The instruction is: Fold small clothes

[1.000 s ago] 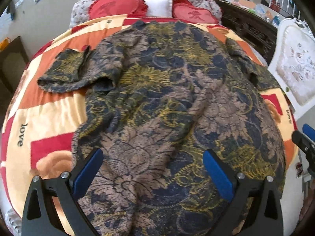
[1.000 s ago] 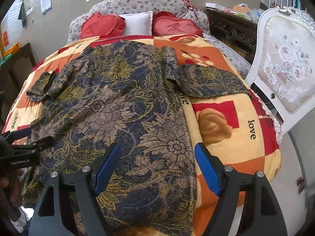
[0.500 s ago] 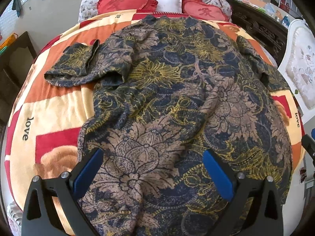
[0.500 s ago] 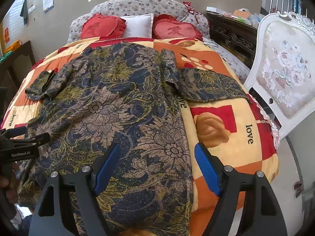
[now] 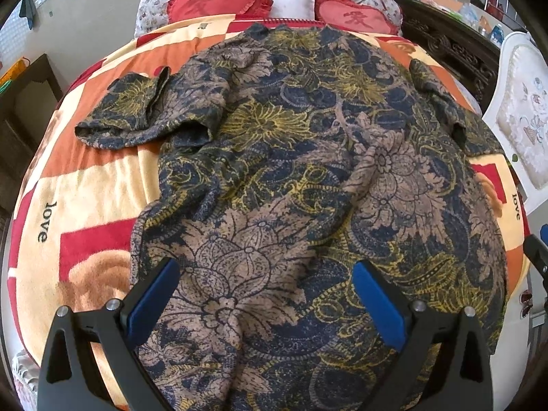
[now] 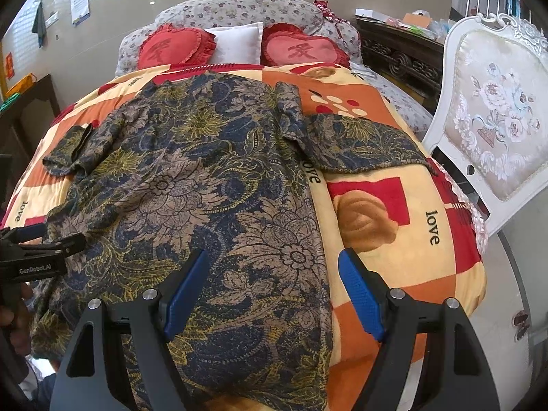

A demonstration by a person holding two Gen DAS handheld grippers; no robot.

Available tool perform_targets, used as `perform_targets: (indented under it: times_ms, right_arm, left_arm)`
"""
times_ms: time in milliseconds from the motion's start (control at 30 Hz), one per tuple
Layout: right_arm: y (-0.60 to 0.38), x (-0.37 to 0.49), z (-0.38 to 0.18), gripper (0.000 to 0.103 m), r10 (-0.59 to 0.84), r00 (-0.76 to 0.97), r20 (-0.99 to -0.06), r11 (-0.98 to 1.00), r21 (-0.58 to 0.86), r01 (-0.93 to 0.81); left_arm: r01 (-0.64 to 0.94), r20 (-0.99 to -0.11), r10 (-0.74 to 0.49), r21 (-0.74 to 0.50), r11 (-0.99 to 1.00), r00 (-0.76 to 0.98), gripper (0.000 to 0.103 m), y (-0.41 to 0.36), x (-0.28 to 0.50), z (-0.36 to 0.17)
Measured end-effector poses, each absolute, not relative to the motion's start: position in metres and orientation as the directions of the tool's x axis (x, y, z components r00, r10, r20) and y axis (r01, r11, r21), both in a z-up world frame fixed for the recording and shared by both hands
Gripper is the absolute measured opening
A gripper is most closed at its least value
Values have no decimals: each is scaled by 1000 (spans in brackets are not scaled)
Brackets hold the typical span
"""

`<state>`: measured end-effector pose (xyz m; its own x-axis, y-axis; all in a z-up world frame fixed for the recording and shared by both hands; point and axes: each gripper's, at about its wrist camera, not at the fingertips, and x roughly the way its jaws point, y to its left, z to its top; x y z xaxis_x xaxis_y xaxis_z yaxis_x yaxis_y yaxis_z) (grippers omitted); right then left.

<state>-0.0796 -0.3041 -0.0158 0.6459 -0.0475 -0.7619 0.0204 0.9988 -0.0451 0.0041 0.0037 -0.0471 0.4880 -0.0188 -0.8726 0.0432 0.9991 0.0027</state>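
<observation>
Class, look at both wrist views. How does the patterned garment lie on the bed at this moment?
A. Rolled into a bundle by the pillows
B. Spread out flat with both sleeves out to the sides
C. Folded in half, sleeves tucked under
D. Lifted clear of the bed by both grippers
B: the patterned garment lies spread on the blanket, one sleeve out to each side, and both grippers, left gripper and right gripper, are open and empty.

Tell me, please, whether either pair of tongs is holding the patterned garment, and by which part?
Nothing is held: the left tongs and right tongs are open above the garment.
</observation>
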Motion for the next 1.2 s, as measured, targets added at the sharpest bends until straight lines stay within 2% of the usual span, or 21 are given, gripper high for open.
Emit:
perform_targets:
  times_ms: [1200]
  right_arm:
    - [-291, -45, -6, 93, -50, 660, -750, 997, -78, -14]
  left_arm:
    - [12, -855, -3, 3, 1000, 519, 103, 11, 43, -38]
